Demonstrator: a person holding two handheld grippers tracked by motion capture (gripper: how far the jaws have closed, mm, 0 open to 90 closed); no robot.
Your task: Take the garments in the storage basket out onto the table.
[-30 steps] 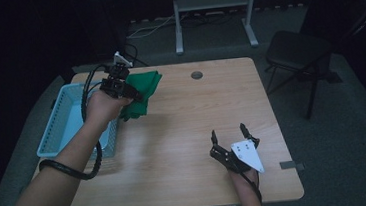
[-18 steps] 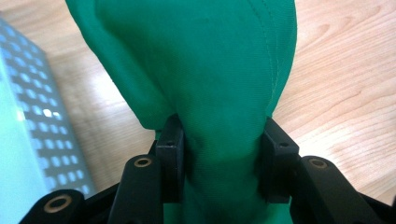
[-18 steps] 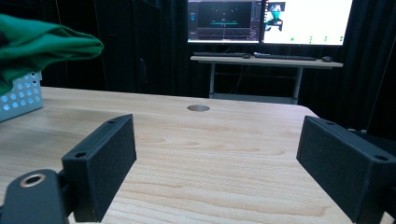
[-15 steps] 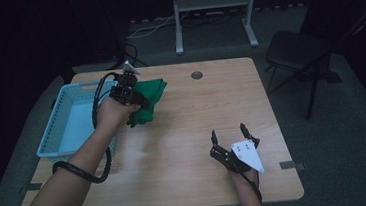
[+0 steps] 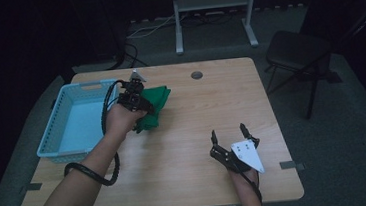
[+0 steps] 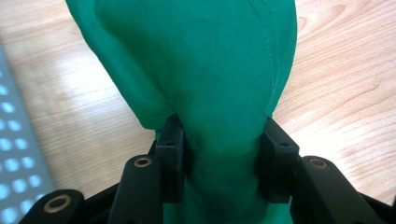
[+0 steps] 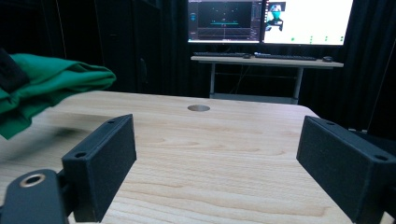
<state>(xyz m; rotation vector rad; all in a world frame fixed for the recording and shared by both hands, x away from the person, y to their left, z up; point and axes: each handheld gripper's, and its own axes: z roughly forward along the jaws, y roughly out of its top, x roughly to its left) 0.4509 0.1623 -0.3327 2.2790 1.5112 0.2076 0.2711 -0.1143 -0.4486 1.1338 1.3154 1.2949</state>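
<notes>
A bunched green cloth point(image 5: 155, 105) hangs just above the wooden table point(image 5: 188, 127), right of the basket. My left gripper point(image 5: 135, 98) is shut on it; in the left gripper view the two black pads pinch a fold of the green cloth point(image 6: 219, 93), which drapes over the table beyond them. The same cloth point(image 7: 42, 88) shows lifted at the left edge of the right gripper view. Near the table's front right my right gripper point(image 5: 230, 140) rests open, its jaws point(image 7: 219, 163) wide apart with bare wood between them.
A light blue plastic basket point(image 5: 55, 131) stands at the table's left side, close to the left hand. A round cable hole point(image 5: 196, 75) sits near the far edge. A black chair point(image 5: 299, 52) and a metal stand point(image 5: 213, 10) are beyond the table.
The left gripper has carried the green cloth rightward, away from the basket and toward the table's middle. The right gripper has stayed where it was.
</notes>
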